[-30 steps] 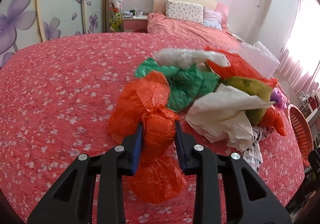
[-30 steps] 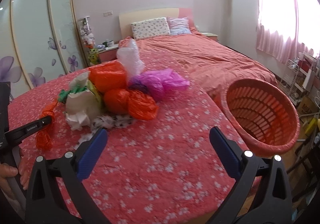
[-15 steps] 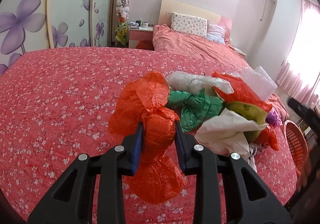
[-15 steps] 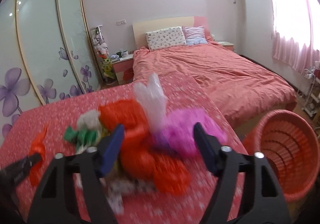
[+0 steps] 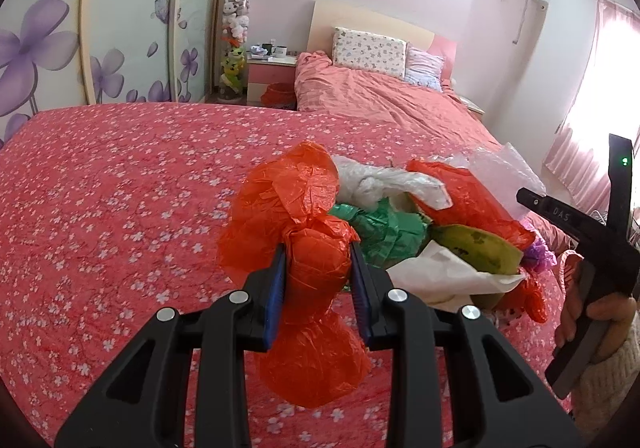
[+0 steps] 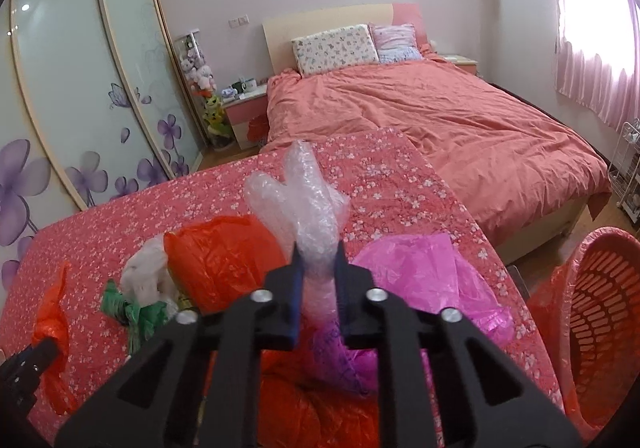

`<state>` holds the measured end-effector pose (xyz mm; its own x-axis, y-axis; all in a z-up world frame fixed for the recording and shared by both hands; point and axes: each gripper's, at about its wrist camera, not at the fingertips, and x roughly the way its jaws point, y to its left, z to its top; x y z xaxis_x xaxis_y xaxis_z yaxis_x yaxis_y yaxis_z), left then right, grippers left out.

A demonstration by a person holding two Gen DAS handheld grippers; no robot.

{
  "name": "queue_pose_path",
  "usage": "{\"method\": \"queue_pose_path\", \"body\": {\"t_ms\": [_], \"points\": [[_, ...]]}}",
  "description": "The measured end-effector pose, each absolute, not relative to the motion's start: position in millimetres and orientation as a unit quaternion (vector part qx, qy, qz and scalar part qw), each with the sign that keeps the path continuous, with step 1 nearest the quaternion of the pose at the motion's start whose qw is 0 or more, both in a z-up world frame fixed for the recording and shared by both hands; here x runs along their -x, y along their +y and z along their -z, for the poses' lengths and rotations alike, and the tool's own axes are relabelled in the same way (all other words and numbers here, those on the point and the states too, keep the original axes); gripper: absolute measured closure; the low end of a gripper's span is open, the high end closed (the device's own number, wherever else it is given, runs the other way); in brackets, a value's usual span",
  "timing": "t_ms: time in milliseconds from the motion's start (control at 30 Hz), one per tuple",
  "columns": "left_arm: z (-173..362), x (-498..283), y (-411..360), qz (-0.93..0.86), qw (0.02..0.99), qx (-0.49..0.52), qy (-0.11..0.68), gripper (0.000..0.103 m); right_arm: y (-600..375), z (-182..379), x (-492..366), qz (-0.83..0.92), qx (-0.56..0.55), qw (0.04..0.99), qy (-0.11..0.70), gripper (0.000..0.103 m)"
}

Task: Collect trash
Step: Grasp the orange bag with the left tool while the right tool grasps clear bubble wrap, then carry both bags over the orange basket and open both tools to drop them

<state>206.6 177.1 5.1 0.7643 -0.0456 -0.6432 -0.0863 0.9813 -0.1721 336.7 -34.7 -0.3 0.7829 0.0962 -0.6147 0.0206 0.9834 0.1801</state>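
Gripping an orange plastic bag [image 5: 316,272], the left gripper [image 5: 318,276] has both blue pads pressed into its twisted middle, above the floral red bedspread [image 5: 120,199]. Right gripper [image 6: 318,280] is clamped on a strip of clear bubble wrap [image 6: 308,203] standing upright from the trash pile. Beside it lie a pink bag [image 6: 424,276], another orange bag [image 6: 224,260] and green wrapping [image 6: 132,312]. An orange laundry basket [image 6: 600,308] sits at the bedspread's right edge.
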Motion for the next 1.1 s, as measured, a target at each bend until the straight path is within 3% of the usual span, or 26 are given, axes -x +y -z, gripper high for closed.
{"method": "queue_pose_path", "body": {"t_ms": [567,1100], "points": [[-30.0,-197.0,126.1,0.044,0.944,0.078,0.316,0.073,-91.5,-68.7,-248.1,-0.021,-0.135,0.969,0.208,0.093],[-37.2,-190.7,19.6,0.164,0.935,0.052,0.309,0.073,-176.5,-64.3,-159.0,0.061,-0.158,0.970,0.176,0.093]]}}
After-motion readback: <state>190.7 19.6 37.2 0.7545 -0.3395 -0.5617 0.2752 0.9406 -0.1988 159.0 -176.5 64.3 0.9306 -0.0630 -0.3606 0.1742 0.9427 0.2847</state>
